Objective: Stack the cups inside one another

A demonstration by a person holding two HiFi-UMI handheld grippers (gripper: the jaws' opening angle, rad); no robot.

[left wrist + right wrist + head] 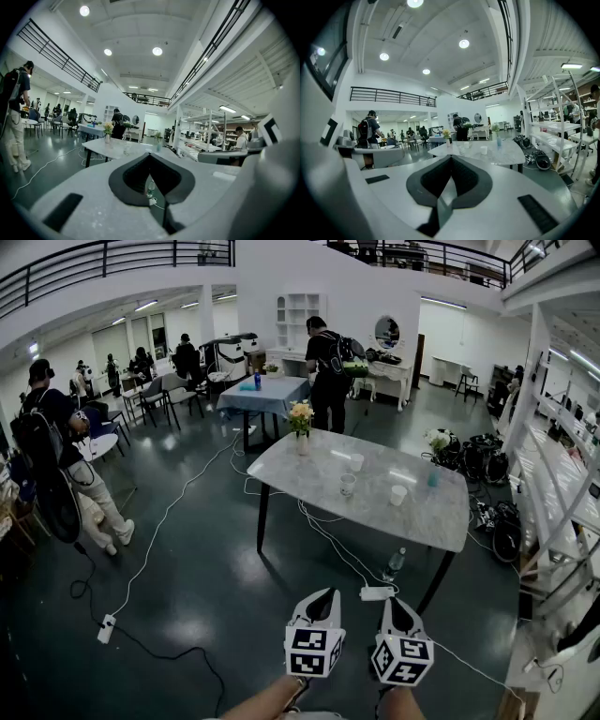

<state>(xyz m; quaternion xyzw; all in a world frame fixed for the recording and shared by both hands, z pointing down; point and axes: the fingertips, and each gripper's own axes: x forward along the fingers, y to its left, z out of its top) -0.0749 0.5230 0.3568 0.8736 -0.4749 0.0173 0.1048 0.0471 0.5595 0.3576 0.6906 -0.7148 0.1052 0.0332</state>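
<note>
Nearest the camera, the head view shows the left gripper (323, 594) and the right gripper (392, 602) side by side above the dark floor, both pointing toward the table (309, 479) and well apart from it. Each gripper's own view shows its fingers pressed together at the tips with nothing pinched between them (the head view is too small to settle that).

Just beyond them on the floor lie a white power strip (377, 593) and a water bottle (394, 564). The left gripper view catches both through the slit below its closed tips, the bottle (150, 187) above the strip (152, 200). The right gripper view does not show them.

The cups stand apart and unstacked on the marble table: a clear cup (348, 485) near the middle, a white cup (356, 462) behind it, and a second white cup (398, 494) toward the right. The right gripper view shows all three above its jaws. In the left gripper view only the clear cup (126, 149) is plain.

A vase of flowers (300, 423) stands at the table's far corner. Beyond it, a person with a backpack (328, 371) faces away.
</note>
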